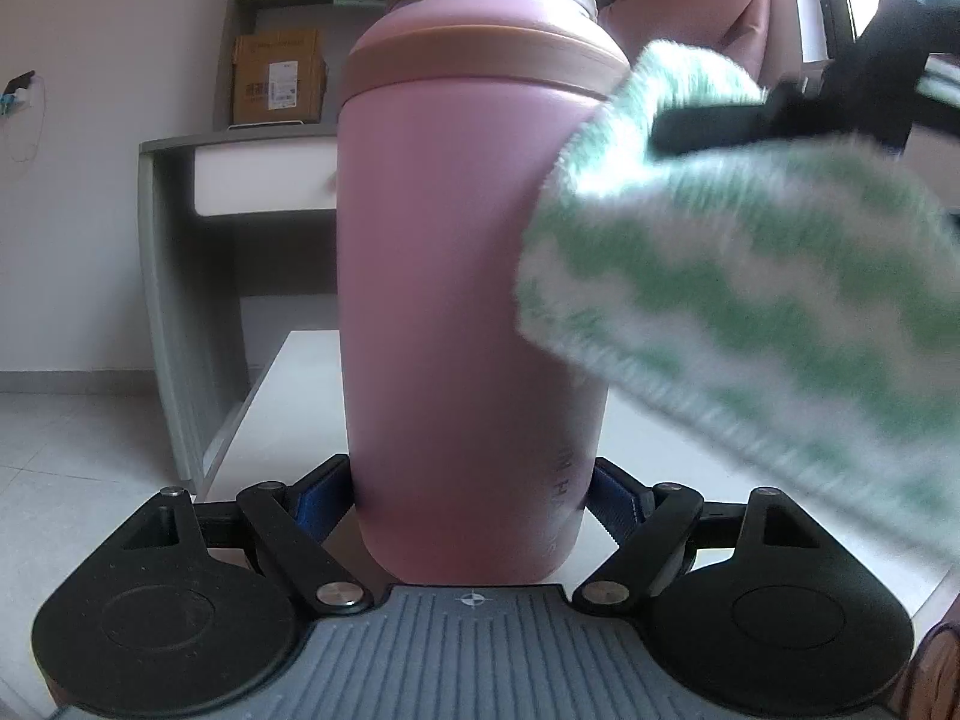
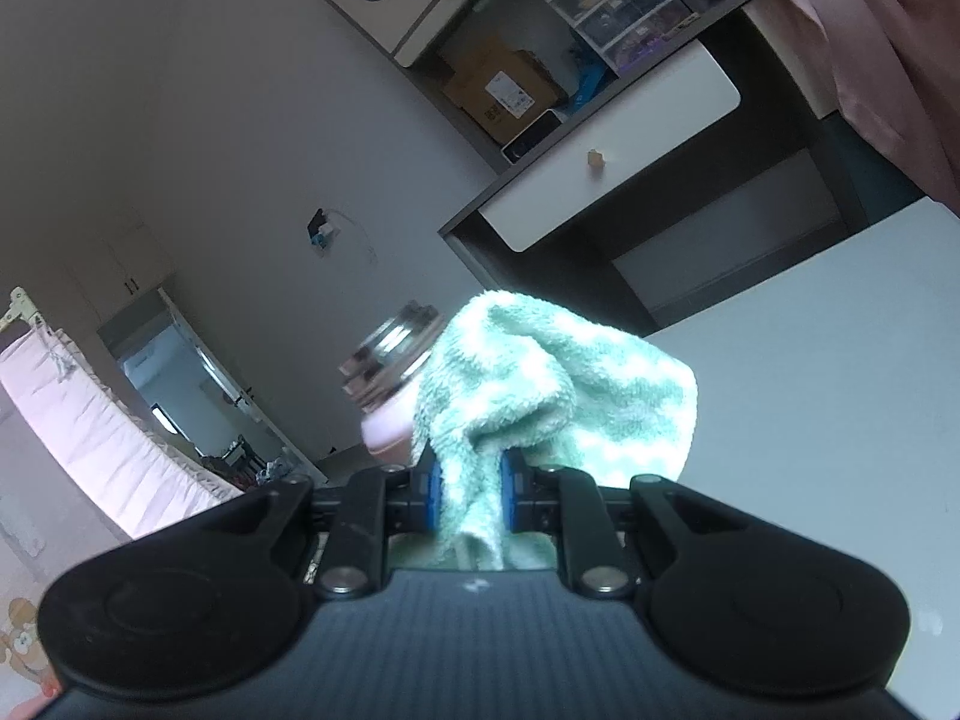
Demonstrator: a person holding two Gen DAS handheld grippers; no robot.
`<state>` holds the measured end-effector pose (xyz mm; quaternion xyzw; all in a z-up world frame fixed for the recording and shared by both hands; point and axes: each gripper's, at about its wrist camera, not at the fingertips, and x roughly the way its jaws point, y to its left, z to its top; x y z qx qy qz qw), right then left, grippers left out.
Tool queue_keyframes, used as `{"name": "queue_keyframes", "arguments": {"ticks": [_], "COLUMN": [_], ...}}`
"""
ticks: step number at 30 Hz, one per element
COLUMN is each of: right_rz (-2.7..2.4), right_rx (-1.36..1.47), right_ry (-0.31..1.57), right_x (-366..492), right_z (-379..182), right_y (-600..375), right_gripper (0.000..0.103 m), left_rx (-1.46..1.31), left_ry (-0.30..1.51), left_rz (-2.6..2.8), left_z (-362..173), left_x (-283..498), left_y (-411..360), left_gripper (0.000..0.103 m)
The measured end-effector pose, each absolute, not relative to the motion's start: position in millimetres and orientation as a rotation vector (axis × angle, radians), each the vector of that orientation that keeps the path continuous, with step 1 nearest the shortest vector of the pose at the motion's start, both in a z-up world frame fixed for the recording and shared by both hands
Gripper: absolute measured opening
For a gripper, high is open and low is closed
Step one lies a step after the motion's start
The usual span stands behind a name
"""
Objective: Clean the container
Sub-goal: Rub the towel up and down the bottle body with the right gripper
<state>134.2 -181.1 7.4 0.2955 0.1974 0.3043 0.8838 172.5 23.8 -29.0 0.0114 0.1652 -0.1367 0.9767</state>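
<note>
A pink bottle (image 1: 462,276) with a bare metal threaded neck stands upright on a white table (image 1: 282,408), its lid off. My left gripper (image 1: 471,504) is shut on its lower body, blue pads against both sides. A green and white cloth (image 1: 738,276) is pressed to the bottle's right shoulder, blurred. The right gripper reaches in from the upper right as a black finger (image 1: 714,123) over the cloth. In the right wrist view my right gripper (image 2: 470,492) is shut on the bunched cloth (image 2: 552,396), which hides most of the bottle (image 2: 390,384).
A grey desk with a white drawer (image 1: 258,180) stands behind the table, with cardboard boxes (image 1: 276,78) on the shelf above. A pink curtain (image 1: 708,6) hangs at the back right. Pale tiled floor (image 1: 78,456) lies to the left of the table.
</note>
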Motion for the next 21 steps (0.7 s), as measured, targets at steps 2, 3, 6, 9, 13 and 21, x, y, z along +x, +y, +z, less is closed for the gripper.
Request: {"name": "queue_keyframes", "arguments": {"ticks": [2, 3, 6, 9, 13, 21], "right_rz": [0.625, 0.624, 0.621, 0.615, 0.600, 0.579], "right_rx": [0.624, 0.631, 0.640, 0.640, 0.627, 0.601], "right_ry": [0.424, 0.432, 0.448, 0.470, 0.513, 0.541], "right_x": [138, 139, 142, 145, 148, 148], "right_z": [2, -1, -7, -15, -26, -35], "right_y": [-182, -183, -184, -183, -181, -178], "right_gripper": [0.017, 0.017, 0.017, 0.017, 0.017, 0.017], "left_rx": [0.023, 0.023, 0.023, 0.024, 0.027, 0.027], "left_ry": [0.333, 0.333, 0.333, 0.333, 0.333, 0.333], "left_rz": [-0.275, -0.274, -0.273, -0.273, -0.272, -0.272], "left_z": [-29, -29, -30, -30, -30, -30], "left_x": [172, 171, 171, 170, 172, 173], "left_y": [23, 21, 20, 20, 20, 21], "left_gripper": [0.083, 0.083, 0.083, 0.083, 0.083, 0.083]}}
